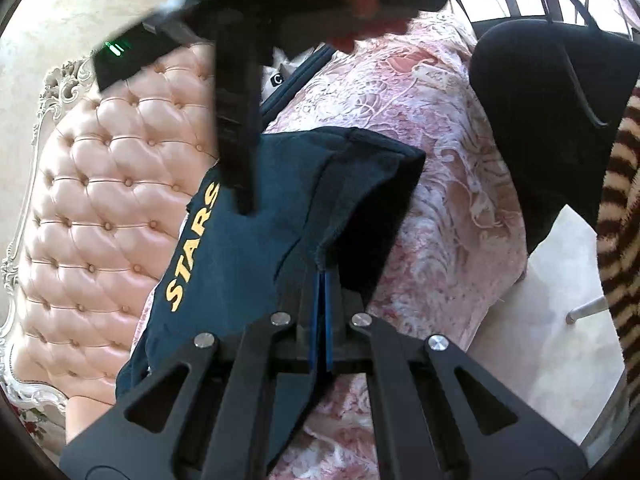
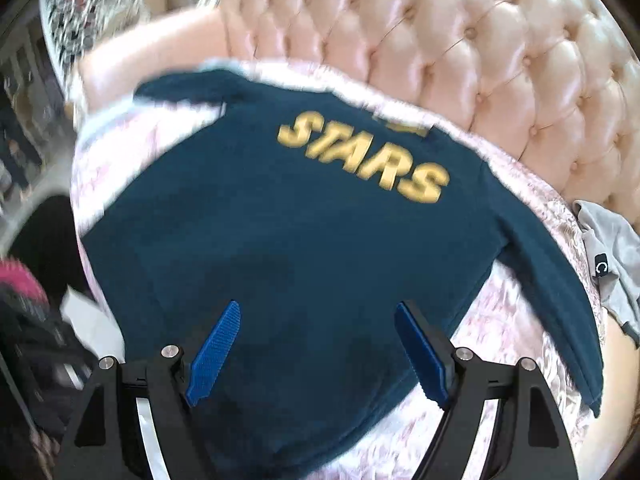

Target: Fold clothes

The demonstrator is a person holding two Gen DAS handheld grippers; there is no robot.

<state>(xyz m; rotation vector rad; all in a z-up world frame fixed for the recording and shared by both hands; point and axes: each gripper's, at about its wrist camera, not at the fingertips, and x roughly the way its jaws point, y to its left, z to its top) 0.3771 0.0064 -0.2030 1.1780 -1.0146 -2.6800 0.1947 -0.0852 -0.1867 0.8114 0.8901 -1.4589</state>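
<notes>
- Left wrist view: A pink, puffy buttoned headboard (image 1: 104, 200) stands at the left, and a bed cover (image 1: 440, 184) with pink and white flowers lies over the bed.
- A black chair (image 1: 552, 120) stands at the right, next to a brown striped blanket (image 1: 624, 216).
- The dark blue shirt (image 1: 256, 248) with the yellow word STARS lies on the cover.
- The left gripper (image 1: 322, 272) is closed tight on a fold of the shirt's edge, and the cloth lifts up there.
- The right gripper (image 1: 240, 140) hangs over the shirt, a little blurry.
- Right wrist view: The same headboard (image 2: 480, 60) runs across the top, with the cover (image 2: 500, 320) under it.
- The shirt (image 2: 300, 248) lies spread flat, one long sleeve reaching to the right.
- A grey cloth (image 2: 612, 248) sits at the right edge, just past that sleeve.
- The right gripper (image 2: 316, 344) is wide apart above the shirt's bottom part, with nothing pinched in it.
</notes>
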